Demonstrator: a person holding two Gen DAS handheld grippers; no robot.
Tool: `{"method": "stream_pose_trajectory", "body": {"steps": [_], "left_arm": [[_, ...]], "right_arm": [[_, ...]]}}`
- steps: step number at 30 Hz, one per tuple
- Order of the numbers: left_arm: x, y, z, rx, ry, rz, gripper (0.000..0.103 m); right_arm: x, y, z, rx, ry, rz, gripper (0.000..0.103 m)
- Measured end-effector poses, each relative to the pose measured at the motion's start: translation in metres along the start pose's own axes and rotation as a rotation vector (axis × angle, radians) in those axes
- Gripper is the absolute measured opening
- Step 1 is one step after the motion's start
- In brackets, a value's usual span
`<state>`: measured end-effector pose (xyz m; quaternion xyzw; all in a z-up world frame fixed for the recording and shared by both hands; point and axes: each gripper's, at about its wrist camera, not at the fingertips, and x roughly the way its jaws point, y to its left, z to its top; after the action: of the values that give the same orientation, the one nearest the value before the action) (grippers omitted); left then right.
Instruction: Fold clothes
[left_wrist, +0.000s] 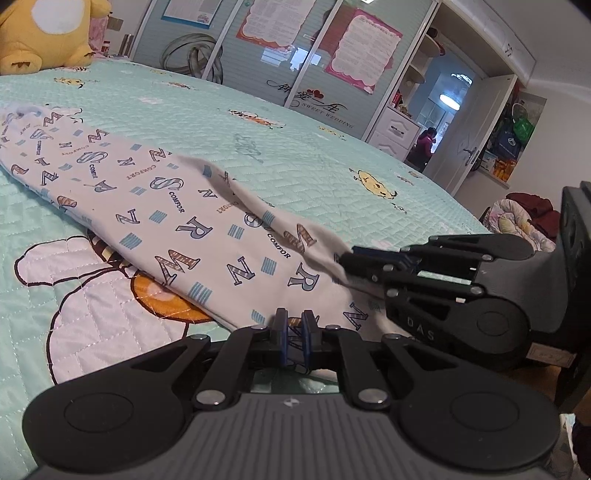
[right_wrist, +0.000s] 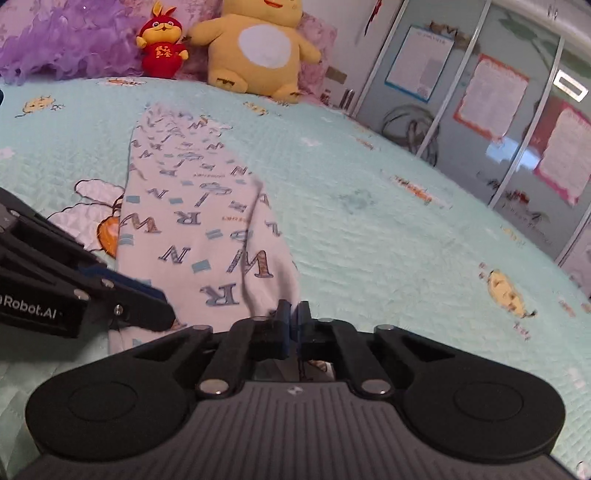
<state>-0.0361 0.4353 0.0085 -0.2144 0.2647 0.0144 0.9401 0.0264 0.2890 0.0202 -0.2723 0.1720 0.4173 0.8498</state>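
A white garment (left_wrist: 184, 221) printed with blue and brown letters lies in a long narrow strip on the mint quilted bed (left_wrist: 332, 166). My left gripper (left_wrist: 294, 328) is shut on the garment's near edge, with cloth pinched between its blue pads. My right gripper (left_wrist: 341, 264) comes in from the right, shut on the strip's right-hand edge, which rises in a ridge toward it. In the right wrist view the garment (right_wrist: 192, 221) runs away from my right gripper (right_wrist: 294, 317), whose jaws are together on the cloth's near corner. My left gripper (right_wrist: 168, 317) sits close at its left on the same end.
A yellow plush toy (right_wrist: 255, 48), a red plush toy (right_wrist: 160, 40) and a purple ruffled pillow (right_wrist: 55, 33) stand at the bed's head. Sliding wardrobe doors (left_wrist: 277, 55) with posters line the far side. An open door (left_wrist: 465, 147) and a clothes pile (left_wrist: 524, 218) are at right.
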Motion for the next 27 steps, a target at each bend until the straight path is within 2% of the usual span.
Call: {"method": "stream_pose_trajectory", "body": {"steps": [3, 7, 12, 14, 16, 17, 18, 20, 24, 25, 27], "left_arm": [[0.0, 0.0, 0.0, -0.001, 0.001, 0.0, 0.011], [0.0, 0.001, -0.001, -0.001, 0.002, 0.003, 0.01], [0.0, 0.005, -0.001, -0.016, 0.003, -0.006, 0.009], [0.001, 0.006, -0.001, -0.022, 0.003, -0.01, 0.009], [0.001, 0.007, 0.001, -0.031, 0.005, -0.016, 0.009], [0.001, 0.008, 0.001, -0.036, 0.005, -0.019, 0.009], [0.001, 0.01, 0.001, -0.04, 0.006, -0.023, 0.009], [0.002, 0.011, 0.001, -0.045, 0.006, -0.027, 0.009], [0.001, 0.011, 0.001, -0.041, 0.006, -0.026, 0.009], [0.001, 0.01, 0.001, -0.04, 0.005, -0.026, 0.009], [0.001, 0.01, 0.001, -0.037, 0.004, -0.025, 0.009]], "right_arm": [[-0.004, -0.011, 0.0, 0.07, -0.026, -0.019, 0.0], [0.021, -0.062, -0.004, 0.256, 0.028, -0.064, 0.0], [0.027, -0.069, -0.011, 0.295, 0.077, -0.027, 0.0], [0.016, -0.071, -0.011, 0.351, 0.047, -0.02, 0.0], [0.002, -0.083, -0.014, 0.444, 0.023, -0.035, 0.002], [-0.007, -0.088, -0.017, 0.451, 0.016, -0.052, 0.003], [-0.015, -0.092, -0.021, 0.457, 0.01, -0.07, 0.005], [-0.036, -0.104, -0.033, 0.444, 0.027, -0.139, 0.031], [-0.091, -0.147, -0.074, 0.558, 0.022, -0.267, 0.042], [-0.101, -0.158, -0.086, 0.602, 0.025, -0.267, 0.046], [-0.12, -0.179, -0.11, 0.689, 0.031, -0.264, 0.048]]}}
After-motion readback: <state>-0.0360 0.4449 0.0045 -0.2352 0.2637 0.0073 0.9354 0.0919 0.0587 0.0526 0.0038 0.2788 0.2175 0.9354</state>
